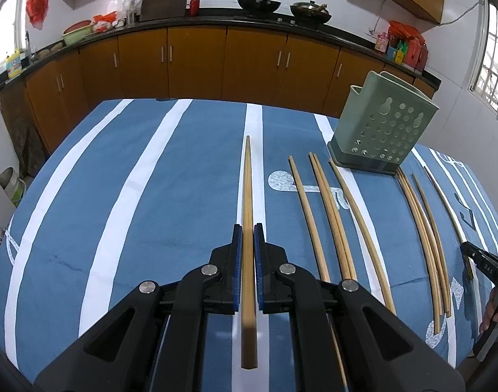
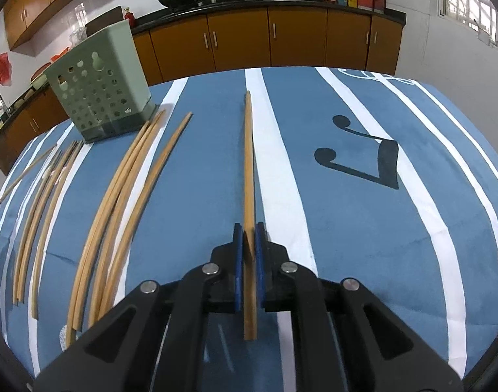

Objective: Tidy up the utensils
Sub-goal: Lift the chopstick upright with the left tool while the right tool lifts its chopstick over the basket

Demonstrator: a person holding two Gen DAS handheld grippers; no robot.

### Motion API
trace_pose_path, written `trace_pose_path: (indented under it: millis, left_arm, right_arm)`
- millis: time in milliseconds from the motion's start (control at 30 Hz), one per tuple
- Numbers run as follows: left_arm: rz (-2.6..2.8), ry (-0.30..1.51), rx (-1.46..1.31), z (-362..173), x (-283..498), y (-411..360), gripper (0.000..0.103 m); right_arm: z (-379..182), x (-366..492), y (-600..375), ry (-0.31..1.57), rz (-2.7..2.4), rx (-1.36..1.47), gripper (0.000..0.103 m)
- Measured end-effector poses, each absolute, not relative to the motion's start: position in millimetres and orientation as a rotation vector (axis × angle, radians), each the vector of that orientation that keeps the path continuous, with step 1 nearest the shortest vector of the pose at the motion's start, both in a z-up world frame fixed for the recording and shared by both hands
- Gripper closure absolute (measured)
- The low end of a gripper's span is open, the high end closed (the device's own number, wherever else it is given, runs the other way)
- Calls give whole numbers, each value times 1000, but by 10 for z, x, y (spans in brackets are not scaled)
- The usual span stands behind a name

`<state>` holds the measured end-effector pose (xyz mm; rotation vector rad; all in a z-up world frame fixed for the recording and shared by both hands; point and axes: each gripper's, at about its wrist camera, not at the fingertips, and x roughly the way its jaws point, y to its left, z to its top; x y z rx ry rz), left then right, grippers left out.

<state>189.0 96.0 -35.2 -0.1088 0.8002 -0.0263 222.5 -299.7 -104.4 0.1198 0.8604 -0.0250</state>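
My left gripper (image 1: 248,228) is shut on a wooden chopstick (image 1: 248,202) that points forward over the blue striped tablecloth. My right gripper (image 2: 249,228) is shut on another wooden chopstick (image 2: 248,163), also pointing forward. A green perforated utensil holder (image 1: 381,127) stands upright at the right in the left wrist view, and it stands at the far left in the right wrist view (image 2: 102,88). Several loose chopsticks (image 1: 330,219) lie on the cloth between the grippers, in front of the holder; they also show in the right wrist view (image 2: 124,202).
The table (image 1: 134,196) carries a blue cloth with white stripes and note prints. Behind it runs a kitchen counter (image 1: 216,23) with woks, a cutting board and bottles. The right gripper's body (image 1: 487,268) shows at the right edge of the left wrist view.
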Motion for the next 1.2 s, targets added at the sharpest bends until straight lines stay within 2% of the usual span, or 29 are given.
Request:
trace_pose_path:
  millis: [67, 167, 233, 333, 1000, 1200]
  left_arm:
    - [-27, 801, -110, -356, 1889, 949, 96]
    - [-27, 800, -110, -353, 1887, 953, 96]
    - [-27, 798, -111, -350, 1892, 951, 96]
    - [-27, 785, -112, -309, 1875, 935, 96]
    - [-19, 593, -118, 309, 1743, 961, 96]
    - [-18, 524, -117, 538, 1740, 974, 96]
  right_arm:
    - [-1043, 2195, -2996, 861, -24, 123, 86]
    - [-1054, 2145, -2990, 860, -25, 119, 86]
    - [-1047, 2129, -2968, 861, -27, 91, 95]
    - [-988, 2102, -2995, 849, -19, 117, 95]
    - [254, 1812, -3089, 415, 7, 192, 95]
    - [436, 1856, -3067, 359, 5, 184, 95]
